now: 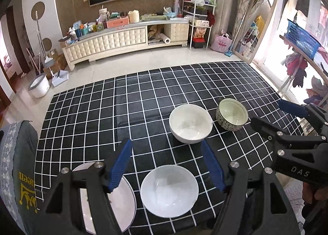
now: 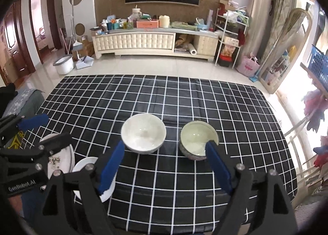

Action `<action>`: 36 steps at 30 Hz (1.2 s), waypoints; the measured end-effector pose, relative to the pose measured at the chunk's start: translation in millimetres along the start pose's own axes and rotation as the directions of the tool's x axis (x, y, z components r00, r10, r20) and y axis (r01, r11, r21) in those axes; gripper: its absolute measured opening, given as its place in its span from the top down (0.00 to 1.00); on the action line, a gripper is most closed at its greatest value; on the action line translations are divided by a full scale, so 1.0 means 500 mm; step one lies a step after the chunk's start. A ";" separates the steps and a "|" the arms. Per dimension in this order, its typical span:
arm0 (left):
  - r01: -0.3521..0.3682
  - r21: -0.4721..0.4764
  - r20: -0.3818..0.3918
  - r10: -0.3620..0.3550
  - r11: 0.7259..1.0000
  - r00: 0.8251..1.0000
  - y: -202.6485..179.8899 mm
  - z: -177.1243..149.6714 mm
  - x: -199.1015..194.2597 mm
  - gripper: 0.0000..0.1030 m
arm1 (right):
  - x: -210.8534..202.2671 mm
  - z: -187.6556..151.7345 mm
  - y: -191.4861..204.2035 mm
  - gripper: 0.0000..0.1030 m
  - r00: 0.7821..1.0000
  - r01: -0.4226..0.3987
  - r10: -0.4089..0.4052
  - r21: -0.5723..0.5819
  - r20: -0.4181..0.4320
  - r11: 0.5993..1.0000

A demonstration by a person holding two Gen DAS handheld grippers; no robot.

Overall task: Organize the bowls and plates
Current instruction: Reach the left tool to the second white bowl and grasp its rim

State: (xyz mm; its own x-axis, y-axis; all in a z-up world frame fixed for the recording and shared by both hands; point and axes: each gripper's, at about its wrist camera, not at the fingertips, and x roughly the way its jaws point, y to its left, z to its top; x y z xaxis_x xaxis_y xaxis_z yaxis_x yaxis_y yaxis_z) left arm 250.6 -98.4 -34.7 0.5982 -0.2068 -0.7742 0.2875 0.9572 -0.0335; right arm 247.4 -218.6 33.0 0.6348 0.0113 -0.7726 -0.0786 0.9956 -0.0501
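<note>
Both sets of fingers spread wide, holding nothing. Left gripper (image 1: 166,165) hovering over the near white bowl (image 1: 169,191) on the checked cloth (image 1: 86,116); right gripper (image 2: 164,165) short of the patterned bowl (image 2: 196,142). Glazed ceramic: stiff, slick, breakable, probably best pinched across the rim. Floral plate (image 2: 59,159) only visible from the right wrist, half hidden, perhaps stacked.

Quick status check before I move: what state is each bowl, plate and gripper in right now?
Left gripper: open, holding nothing, above the near bowl.
Right gripper: open, holding nothing.
Near white bowl: upright, empty, at the table's near edge.
Far white bowl: upright, empty.
Patterned bowl: upright, empty, beside the far white bowl, apart from it.
White plate: flat on the table, partly hidden by the left gripper.
Decorated plate: flat, partly hidden.
</note>
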 end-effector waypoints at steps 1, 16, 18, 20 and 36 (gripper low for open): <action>0.000 -0.004 -0.012 0.000 1.000 1.000 0.002 0.006 0.013 0.34 | 0.015 0.005 -0.003 0.18 1.000 0.000 0.000 -0.005 -0.011 1.000; 0.012 -0.026 -0.183 -0.017 1.000 0.983 0.022 0.057 0.188 0.34 | 0.204 0.041 0.008 0.18 0.987 -0.083 0.071 -0.079 -0.143 0.993; 0.011 -0.017 -0.217 -0.015 1.000 0.976 0.019 0.060 0.215 0.34 | 0.224 0.042 0.010 0.18 0.985 -0.087 0.071 -0.093 -0.158 0.992; 0.023 -0.018 -0.238 -0.026 1.000 0.971 0.016 0.060 0.238 0.34 | 0.240 0.045 0.010 0.18 0.984 -0.089 0.070 -0.111 -0.161 0.990; 0.054 -0.053 -0.366 -0.070 0.997 0.928 0.003 0.051 0.379 0.66 | 0.379 0.019 -0.011 0.52 0.946 -0.139 0.106 -0.087 -0.307 0.987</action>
State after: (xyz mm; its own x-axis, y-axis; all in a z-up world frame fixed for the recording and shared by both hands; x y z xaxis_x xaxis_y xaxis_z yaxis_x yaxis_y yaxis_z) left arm 383.2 -141.4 -165.2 0.2613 -0.1849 -0.9474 0.2795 0.9539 -0.1091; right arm 375.3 -220.8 -107.0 0.3565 0.0877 -0.9302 -0.2323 0.9726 0.0026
